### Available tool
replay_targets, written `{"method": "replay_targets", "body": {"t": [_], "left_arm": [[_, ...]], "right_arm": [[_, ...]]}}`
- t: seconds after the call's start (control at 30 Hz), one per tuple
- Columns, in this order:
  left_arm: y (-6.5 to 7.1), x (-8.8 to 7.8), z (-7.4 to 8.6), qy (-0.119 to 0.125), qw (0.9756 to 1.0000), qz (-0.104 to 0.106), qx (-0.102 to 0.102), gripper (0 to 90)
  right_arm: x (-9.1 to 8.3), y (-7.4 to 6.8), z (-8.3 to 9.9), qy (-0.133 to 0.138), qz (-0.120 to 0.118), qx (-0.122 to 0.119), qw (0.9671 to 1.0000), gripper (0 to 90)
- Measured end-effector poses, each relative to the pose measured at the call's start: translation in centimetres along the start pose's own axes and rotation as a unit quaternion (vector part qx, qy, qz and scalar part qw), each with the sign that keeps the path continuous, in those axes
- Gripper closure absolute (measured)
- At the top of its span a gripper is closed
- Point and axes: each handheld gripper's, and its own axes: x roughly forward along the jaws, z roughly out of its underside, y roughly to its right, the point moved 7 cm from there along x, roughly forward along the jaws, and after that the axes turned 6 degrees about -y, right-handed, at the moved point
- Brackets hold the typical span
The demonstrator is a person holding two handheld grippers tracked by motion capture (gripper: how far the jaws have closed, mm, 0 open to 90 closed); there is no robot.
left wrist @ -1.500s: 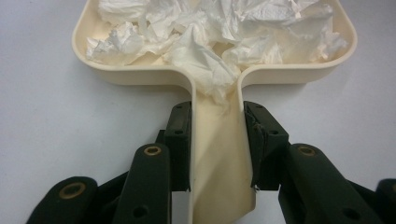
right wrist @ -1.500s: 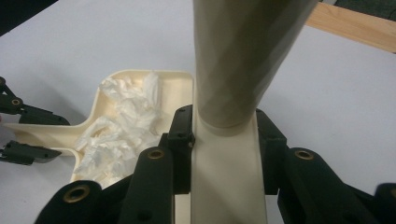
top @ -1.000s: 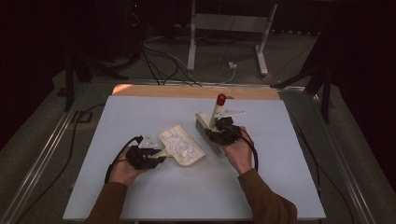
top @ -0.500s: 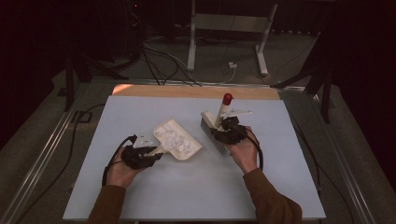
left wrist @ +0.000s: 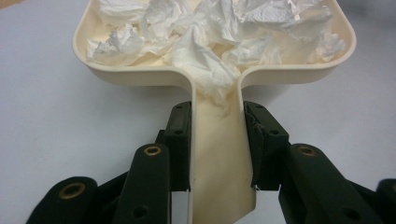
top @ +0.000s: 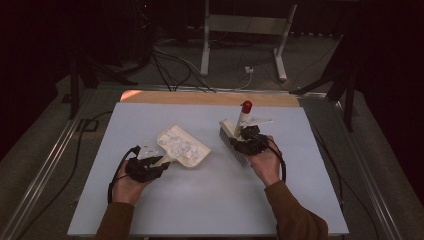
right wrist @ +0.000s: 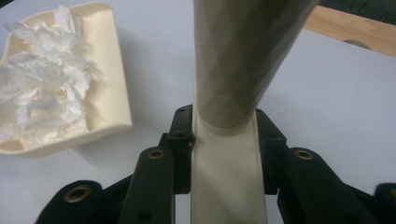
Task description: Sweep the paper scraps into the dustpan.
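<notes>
The left gripper (left wrist: 215,140) is clamping the flat handle of the cream dustpan (top: 182,146), which is sitting on the pale table (top: 210,200) left of centre, heaped with crumpled white tissue (left wrist: 219,32); the right gripper (right wrist: 224,149) is pinching the cream handle of the brush (top: 235,140), its red-capped end (top: 246,106) pointing away, just right of the dustpan.

In the right gripper view the brush handle (right wrist: 238,60) runs off the top edge and the dustpan (right wrist: 105,70) off the left. In the left gripper view, crumpled paper (left wrist: 210,37) hides the dustpan's floor, and the picture's top edge cuts off its front lip.
</notes>
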Motion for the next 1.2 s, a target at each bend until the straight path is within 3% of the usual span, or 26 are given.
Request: {"method": "replay_targets", "body": {"t": [0.47, 0.83, 1.2], "left_arm": [[-0.5, -0.6, 0.1, 0.007, 0.9990, -0.030, -0.032, 66.6], [-1.5, -1.2, 0.7, 0.014, 0.9955, -0.062, -0.071, 66.6], [-2.2, -2.0, 1.1, 0.026, 0.9923, -0.079, -0.092, 66.6]], "right_arm": [[-0.4, 1.1, 0.4, -0.002, 0.005, 0.006, 1.0000, 67.4], [-0.6, 1.7, 0.8, -0.003, 0.003, 0.012, 0.9999, 67.4], [-1.0, 2.8, 1.1, -0.005, 0.000, 0.020, 0.9998, 67.5]]}}
